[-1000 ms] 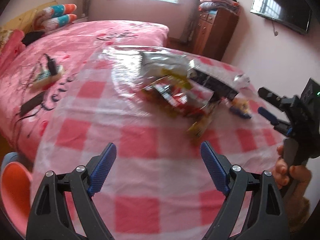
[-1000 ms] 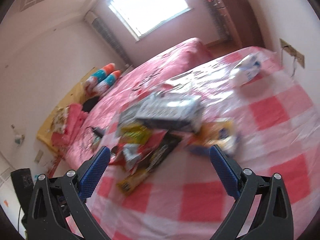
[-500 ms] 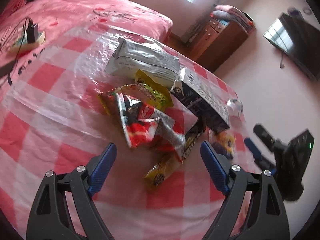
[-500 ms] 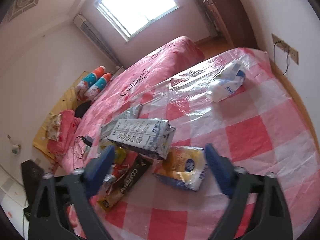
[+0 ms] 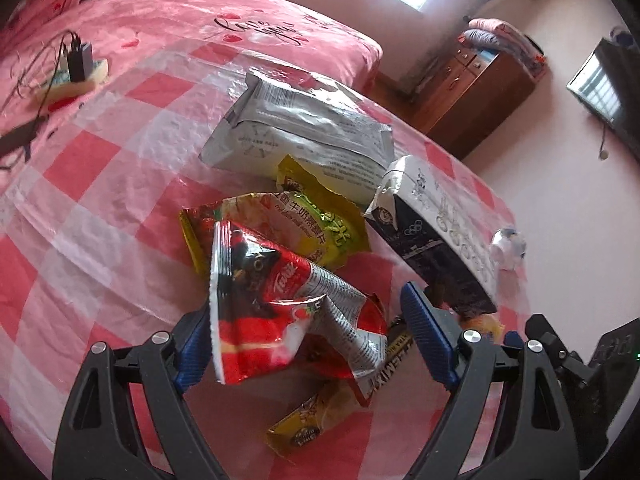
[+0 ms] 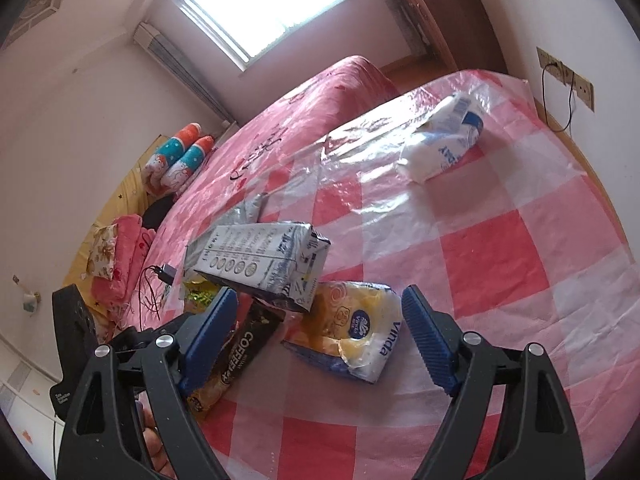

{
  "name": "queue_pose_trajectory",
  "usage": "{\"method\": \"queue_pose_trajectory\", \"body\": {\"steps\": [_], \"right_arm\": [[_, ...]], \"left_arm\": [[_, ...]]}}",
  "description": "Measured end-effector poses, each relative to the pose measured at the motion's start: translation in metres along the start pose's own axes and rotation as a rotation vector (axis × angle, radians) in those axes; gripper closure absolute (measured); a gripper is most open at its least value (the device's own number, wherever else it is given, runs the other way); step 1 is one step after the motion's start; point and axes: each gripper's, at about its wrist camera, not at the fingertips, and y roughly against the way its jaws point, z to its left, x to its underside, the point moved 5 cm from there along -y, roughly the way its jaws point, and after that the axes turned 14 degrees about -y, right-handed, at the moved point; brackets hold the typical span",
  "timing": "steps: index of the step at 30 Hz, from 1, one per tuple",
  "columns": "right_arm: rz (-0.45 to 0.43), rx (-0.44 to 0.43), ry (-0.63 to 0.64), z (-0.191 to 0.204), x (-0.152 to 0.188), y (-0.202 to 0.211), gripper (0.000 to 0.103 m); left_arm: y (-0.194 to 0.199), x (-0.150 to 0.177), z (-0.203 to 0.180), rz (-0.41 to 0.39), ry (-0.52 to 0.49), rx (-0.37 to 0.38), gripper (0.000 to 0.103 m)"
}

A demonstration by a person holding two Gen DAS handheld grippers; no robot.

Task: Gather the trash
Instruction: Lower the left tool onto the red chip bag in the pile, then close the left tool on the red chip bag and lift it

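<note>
Right gripper (image 6: 316,336) wide over tissue pack (image 6: 352,336) (milk carton (image 6: 260,264) beside).

Pink-and-white checked tablecloth (image 5: 100,168), red-and-silver wrapper (image 5: 288,320), yellow tissue pack (image 6: 352,332)

Left gripper (image 5: 308,344): black plastic frame w/ triangular cut-outs, 2 silver screws per arm, blue ribbed pads (image 5: 426,338). Right gripper (image 6: 316,336): same build, black frame, silver screws, blue ribbed pads (image 6: 426,340). Its black housing, seen from left cam, has a small green light.
</note>
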Motion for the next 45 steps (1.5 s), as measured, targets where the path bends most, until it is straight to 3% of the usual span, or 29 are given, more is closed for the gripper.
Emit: {"method": "queue_pose_trajectory", "body": {"steps": [3,5,11,19,22,28,30,34,37,40,42,45], "right_arm": [[0.006,0.015,0.008,-0.001,0.001,-0.002,0.019],[0.016,0.033,0.017,-0.002,0.003,-0.005,0.019],[0.077,0.042,0.061,0.005,0.015,-0.015,0.017],[0.232,-0.054,0.183,0.036,0.052,-0.025,0.017],[0.266,-0.08,0.283,0.054,0.07,-0.024,0.017],[0.132,0.071,0.337,0.05,0.061,-0.02,0.018],[0.111,0.137,0.338,0.043,0.057,-0.026,0.019],[0.1,0.171,0.345,0.039,0.054,-0.033,0.025],[0.097,0.205,0.392,0.045,0.058,-0.041,0.027],[0.088,0.249,0.424,0.051,0.061,-0.048,0.038],[0.084,0.277,0.454,0.053,0.064,-0.052,0.042],[0.081,0.314,0.507,0.06,0.07,-0.057,0.051]], "left_arm": [[0.0,0.003,-0.004,0.01,-0.059,-0.077,0.038],[0.002,0.005,-0.003,0.001,-0.067,-0.07,0.043],[0.008,0.01,0.001,0.003,-0.092,-0.042,0.049],[0.032,0.031,0.027,0.036,-0.129,-0.037,0.05],[0.041,0.037,0.042,0.051,-0.141,-0.026,0.05],[0.055,0.051,0.064,0.072,-0.144,0.0,0.047],[0.054,0.052,0.064,0.073,-0.151,-0.011,0.033],[0.051,0.054,0.064,0.054,-0.142,0.001,0.027],[0.049,0.054,0.061,0.044,-0.153,-0.004,0.027],[0.049,0.053,0.059,0.025,-0.149,-0.012,0.028],[0.049,0.053,0.057,0.012,-0.159,-0.015,0.041],[0.049,0.054,0.056,0.003,-0.138,0.0,0.044]]}}
